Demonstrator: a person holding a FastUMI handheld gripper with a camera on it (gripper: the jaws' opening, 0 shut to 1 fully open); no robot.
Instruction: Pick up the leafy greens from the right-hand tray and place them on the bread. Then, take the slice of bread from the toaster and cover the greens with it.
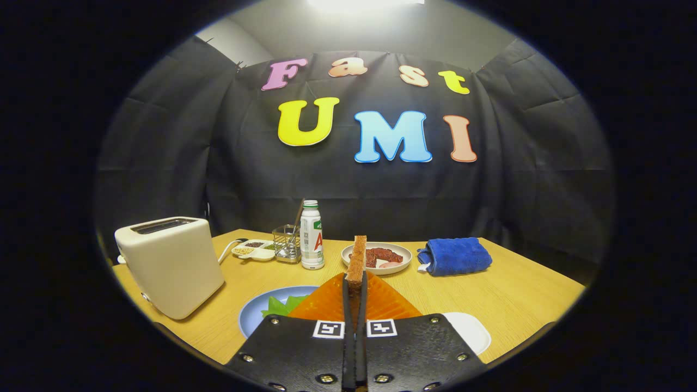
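Note:
My gripper (355,283) is shut on a slice of toasted bread (358,260), which stands edge-on and upright between the fingertips, held above the table. Just below and left of the fingers lies a blue plate (256,313) with leafy greens (283,305) on it; the bread under the greens is hidden. The cream toaster (170,264) stands to the left, its slots looking empty. A white tray (471,329) peeks out at the right behind the fingers.
Beyond the slice sit a round plate of meat (392,257), a folded blue towel (456,256), a white bottle (311,242), a wire holder (287,243) and a divided condiment dish (253,249). The wooden table (523,294) stretches to the right.

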